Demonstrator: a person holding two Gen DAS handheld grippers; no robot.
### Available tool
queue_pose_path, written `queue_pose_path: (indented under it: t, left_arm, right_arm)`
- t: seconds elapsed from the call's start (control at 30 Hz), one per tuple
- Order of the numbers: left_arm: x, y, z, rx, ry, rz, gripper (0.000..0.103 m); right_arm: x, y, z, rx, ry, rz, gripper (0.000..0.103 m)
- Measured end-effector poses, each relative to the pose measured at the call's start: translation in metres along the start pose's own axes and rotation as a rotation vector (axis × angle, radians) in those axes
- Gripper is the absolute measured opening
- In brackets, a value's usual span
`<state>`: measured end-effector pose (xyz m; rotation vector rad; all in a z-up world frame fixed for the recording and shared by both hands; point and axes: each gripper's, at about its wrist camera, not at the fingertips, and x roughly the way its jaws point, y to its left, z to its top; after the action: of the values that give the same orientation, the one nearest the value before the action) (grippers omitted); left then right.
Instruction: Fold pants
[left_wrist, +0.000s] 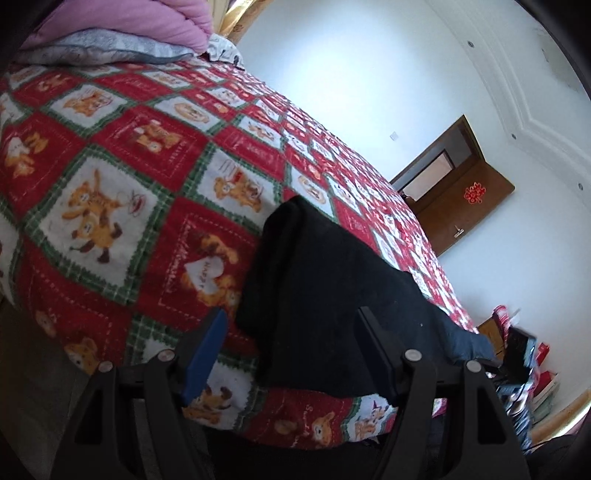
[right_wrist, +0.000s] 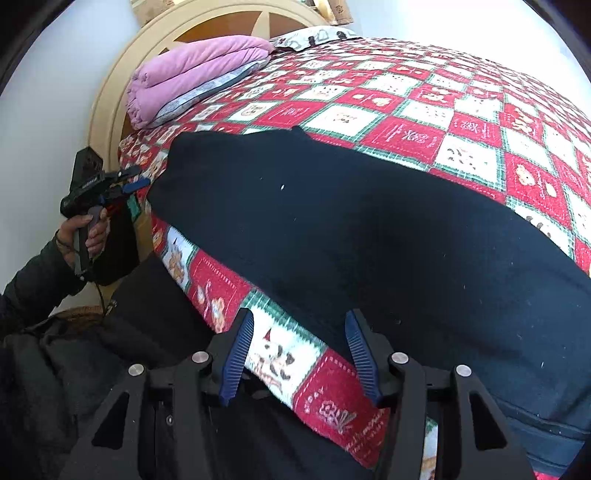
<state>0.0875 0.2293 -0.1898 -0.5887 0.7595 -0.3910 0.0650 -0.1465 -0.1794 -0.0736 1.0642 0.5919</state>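
Right hand-held gripper (right_wrist: 299, 328) agape, black pants (right_wrist: 369, 229) just beyond.

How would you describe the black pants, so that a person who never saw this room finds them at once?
Look at the bed with the red, white and green checked blanket. The black pants lie flat along its near edge, far from the folded pink quilt at the headboard. They are the only plain dark cloth on the patterned cover.
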Motion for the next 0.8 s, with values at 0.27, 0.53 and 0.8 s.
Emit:
queue_pose_path:
  t: [0.27, 0.53, 0.8]
  left_arm:
    - [0.027, -0.033, 0.024, 0.191, -0.039, 0.099, 0.072]
    - [0.043, -0.030, 0.041, 0.191, -0.038, 0.079, 0.038]
    - [0.049, -0.037, 0.050, 0.219, -0.035, 0.051, 0.013]
  right_arm:
    - [0.000, -0.012, 0.028, 0.097, -0.081, -0.022, 0.054]
    - [0.011, -0.010, 0.042, 0.122, -0.088, -0.028, 0.053]
    - [0.035, -0.014, 0.087, 0.143, -0.114, -0.063, 0.053]
